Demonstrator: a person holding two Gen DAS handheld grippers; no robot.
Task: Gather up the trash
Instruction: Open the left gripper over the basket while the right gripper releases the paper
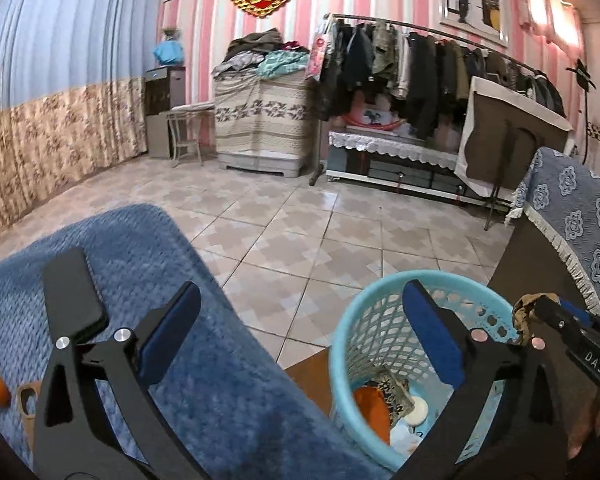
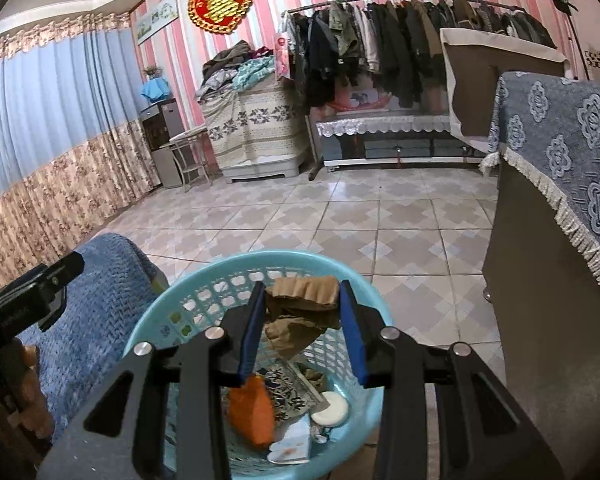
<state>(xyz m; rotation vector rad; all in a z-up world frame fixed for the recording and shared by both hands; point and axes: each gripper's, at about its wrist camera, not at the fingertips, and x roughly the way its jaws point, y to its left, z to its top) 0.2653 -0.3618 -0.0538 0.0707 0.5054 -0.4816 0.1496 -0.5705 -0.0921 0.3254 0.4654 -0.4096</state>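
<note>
The right gripper (image 2: 300,320) pinches crumpled brown paper (image 2: 302,312) above the basket (image 2: 148,320) – left gripper (image 1: 300,336) wide, empty – released off-centre, it could miss.

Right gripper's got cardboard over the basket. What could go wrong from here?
1. The cardboard scrap sits near the far rim of the blue basket; released there, it might catch the rim and fall on the tiles.
2. The open left gripper hangs close beside the right gripper, so they could bump.

Pink-striped wall (image 1: 204,28), tiled floor (image 1: 300,232), blue curtains (image 1: 60,40)
</note>
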